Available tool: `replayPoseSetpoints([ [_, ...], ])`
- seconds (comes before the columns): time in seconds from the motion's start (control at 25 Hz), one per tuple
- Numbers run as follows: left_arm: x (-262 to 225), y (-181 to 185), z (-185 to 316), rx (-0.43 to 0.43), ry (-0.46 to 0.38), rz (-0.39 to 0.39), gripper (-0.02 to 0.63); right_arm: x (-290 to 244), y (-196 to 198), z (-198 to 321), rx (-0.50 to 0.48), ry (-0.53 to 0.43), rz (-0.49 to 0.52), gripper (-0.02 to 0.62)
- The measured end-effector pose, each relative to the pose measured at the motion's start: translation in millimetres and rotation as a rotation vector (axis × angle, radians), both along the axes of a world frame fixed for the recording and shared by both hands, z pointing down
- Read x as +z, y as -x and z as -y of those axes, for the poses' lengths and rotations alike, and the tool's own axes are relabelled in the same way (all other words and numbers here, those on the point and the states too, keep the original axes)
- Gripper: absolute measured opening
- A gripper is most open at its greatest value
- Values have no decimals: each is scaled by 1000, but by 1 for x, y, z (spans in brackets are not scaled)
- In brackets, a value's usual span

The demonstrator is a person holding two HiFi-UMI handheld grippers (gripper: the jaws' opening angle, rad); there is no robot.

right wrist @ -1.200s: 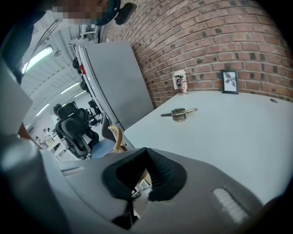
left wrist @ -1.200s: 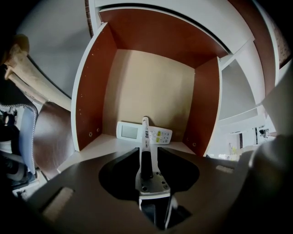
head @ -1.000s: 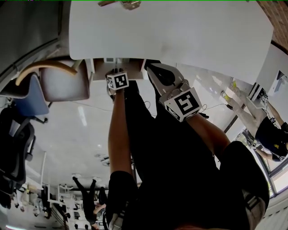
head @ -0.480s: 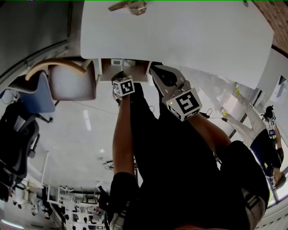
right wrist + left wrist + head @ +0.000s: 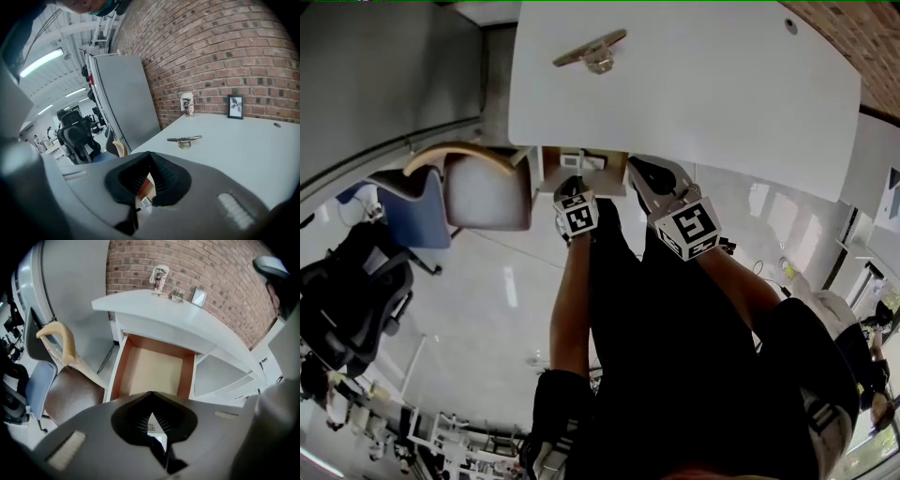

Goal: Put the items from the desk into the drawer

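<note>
The left claw has risen clear of the open wooden drawer, pinched closed and empty. The right claw beside it is also closed on nothing. The silver metal bar lies on the white counter beyond the drawer, probably the next pick-up.

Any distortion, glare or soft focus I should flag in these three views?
Head view: fisheye bows the desk edges, and the glossy floor shows bright streaks of glare. Left gripper view: dark vignetted corners; the drawer is in focus. Right gripper view: brick wall courses curve; the ceiling light is blown out.
</note>
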State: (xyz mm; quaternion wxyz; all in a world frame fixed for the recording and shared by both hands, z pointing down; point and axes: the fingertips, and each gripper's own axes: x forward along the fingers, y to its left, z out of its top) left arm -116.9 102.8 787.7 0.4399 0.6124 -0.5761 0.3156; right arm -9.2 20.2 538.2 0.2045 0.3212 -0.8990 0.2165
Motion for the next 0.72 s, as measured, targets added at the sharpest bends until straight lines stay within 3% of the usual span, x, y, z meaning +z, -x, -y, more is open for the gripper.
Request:
replayPoseSetpoints([
  [0.52,-219,7,52,-19,-428,-15,17,-85,-13,12,14,-153,58,3],
  [0.72,-339,5,62,-10,-677,13,17,-126,-20,18,31,-226,90,3],
])
